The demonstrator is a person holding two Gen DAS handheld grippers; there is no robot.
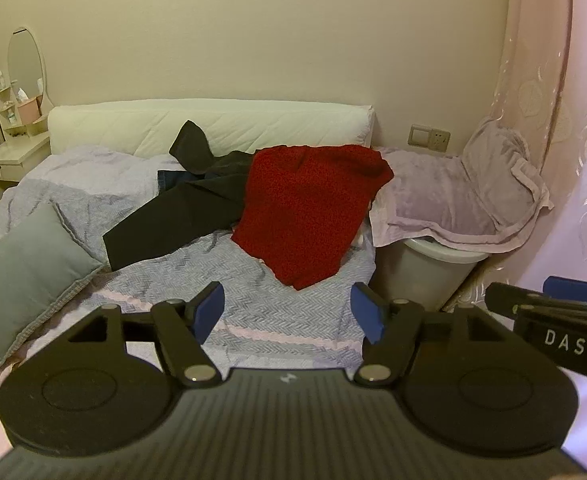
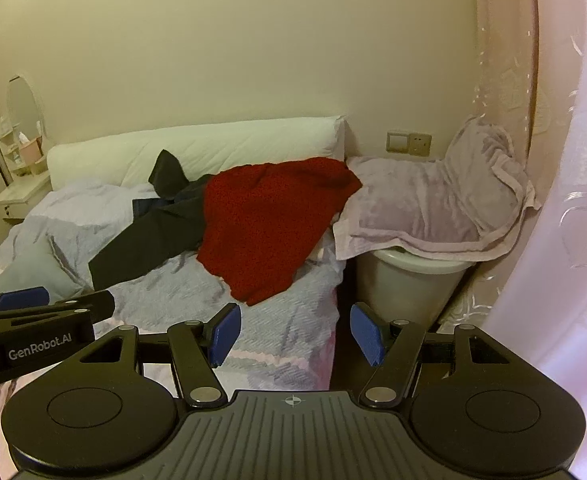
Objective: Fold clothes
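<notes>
On the bed (image 1: 253,312) a knit garment (image 1: 309,208) overlaps trousers (image 1: 181,216) to its left, a cushion (image 1: 29,264) lies further left, the headboard (image 1: 213,124) stands behind, and a towel (image 1: 453,200) covers a bin (image 1: 425,276) at right.

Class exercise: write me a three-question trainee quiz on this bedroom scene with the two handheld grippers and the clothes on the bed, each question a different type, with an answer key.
1. True or false: the left gripper is already clamped on the red garment.
2. Multiple choice: the black garment lies A) on the lilac blanket, B) partly under the red garment, on the bed, C) in the white bin.
3. Fill in: the lilac blanket is draped over the white ____.

Key: 1. False; both it and the right gripper are open and short of the clothes. 2. B. 3. bin.
</notes>
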